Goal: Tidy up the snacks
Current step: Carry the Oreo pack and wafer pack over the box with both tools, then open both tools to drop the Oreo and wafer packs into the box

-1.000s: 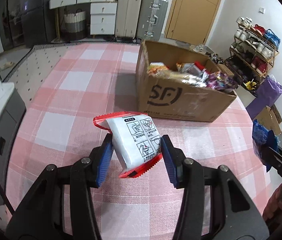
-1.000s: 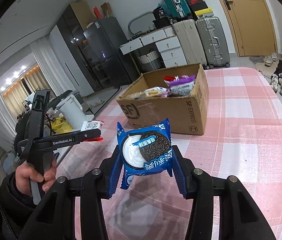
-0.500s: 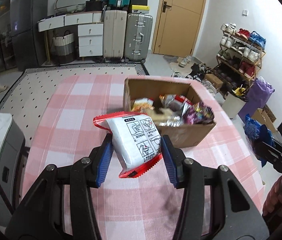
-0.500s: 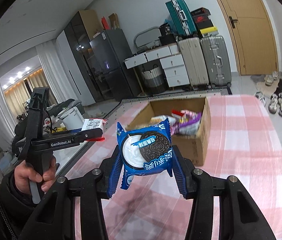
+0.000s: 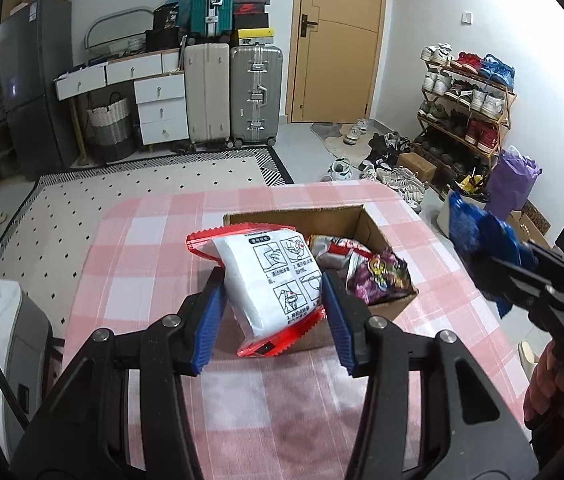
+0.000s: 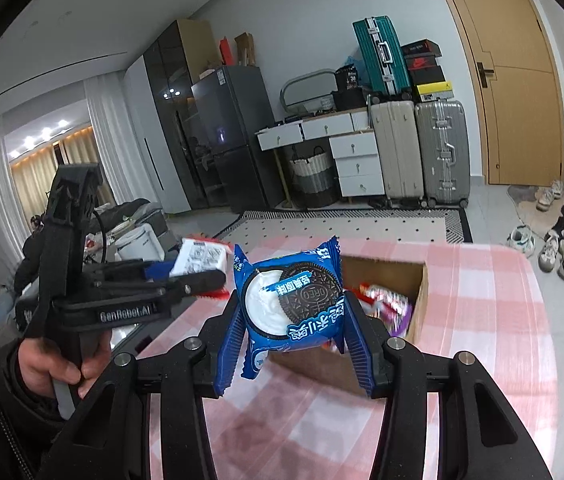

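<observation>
Your table (image 5: 153,240), under a pink-and-white checked cloth, fills the lower half of both wrist views. On it stands an open cardboard box (image 5: 378,236), and you see it at about 1 o'clock from the left gripper's tips and at 1 to 2 o'clock from the right gripper's tips. Loose snack packets lie inside the box, among them a purple bag (image 5: 382,276) near its front right corner and a red-and-silver one just behind that.

Your left gripper (image 5: 271,304) is clamped on a white snack packet with red edges (image 5: 269,280); its blue pads press the packet's two sides, and the packet stands tilted, its top leaning toward 11 o'clock. It hangs in the air in front of the box's near wall. From the right wrist camera you see the same gripper (image 6: 185,276) at 9 o'clock, gripped by your left hand (image 6: 57,364).

Your right gripper (image 6: 294,332) is closed on a blue Oreo packet (image 6: 294,296), held upright between the blue pads, with the box just behind it. From the left wrist camera that gripper (image 5: 522,276) shows at 3 o'clock with the blue wrapper (image 5: 478,236) sticking out of its tips, and your right hand (image 5: 558,396) below it.

Past the table, at 12 o'clock, are suitcases, a chest of drawers and a wooden door.
</observation>
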Available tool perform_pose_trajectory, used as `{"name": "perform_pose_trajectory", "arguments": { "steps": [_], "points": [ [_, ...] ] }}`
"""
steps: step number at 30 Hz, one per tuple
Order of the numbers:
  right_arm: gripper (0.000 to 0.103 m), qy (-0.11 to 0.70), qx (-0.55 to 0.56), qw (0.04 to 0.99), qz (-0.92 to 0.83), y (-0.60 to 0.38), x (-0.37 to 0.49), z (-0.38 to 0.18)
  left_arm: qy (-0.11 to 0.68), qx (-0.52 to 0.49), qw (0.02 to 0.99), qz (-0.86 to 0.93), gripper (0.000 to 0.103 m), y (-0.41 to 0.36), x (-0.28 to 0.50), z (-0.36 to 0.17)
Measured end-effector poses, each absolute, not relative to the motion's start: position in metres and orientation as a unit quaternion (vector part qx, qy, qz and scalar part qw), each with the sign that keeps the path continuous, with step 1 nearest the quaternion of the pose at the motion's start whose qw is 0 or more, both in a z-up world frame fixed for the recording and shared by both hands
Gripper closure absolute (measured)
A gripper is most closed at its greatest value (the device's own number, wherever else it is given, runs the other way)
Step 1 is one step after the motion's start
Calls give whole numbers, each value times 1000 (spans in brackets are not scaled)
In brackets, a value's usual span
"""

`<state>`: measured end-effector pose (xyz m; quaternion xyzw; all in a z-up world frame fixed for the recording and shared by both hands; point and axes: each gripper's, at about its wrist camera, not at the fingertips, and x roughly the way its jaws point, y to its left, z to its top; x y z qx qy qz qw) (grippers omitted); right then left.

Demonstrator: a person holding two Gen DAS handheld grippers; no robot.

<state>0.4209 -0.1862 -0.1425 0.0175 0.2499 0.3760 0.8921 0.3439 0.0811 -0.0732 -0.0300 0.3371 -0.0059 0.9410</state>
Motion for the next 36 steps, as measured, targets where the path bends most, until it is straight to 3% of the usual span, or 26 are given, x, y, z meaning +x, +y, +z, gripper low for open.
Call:
{"name": "perform_pose_trajectory", "arguments": {
  "steps": [12,36],
  "points": [
    [55,253,39,897,360,-177,463,-129,348,-27,937,-25,58,63,391,-71],
    [55,295,31,890,348,-160,513,-176,399,-64,913,-50,58,66,468,-146]
  ]
}}
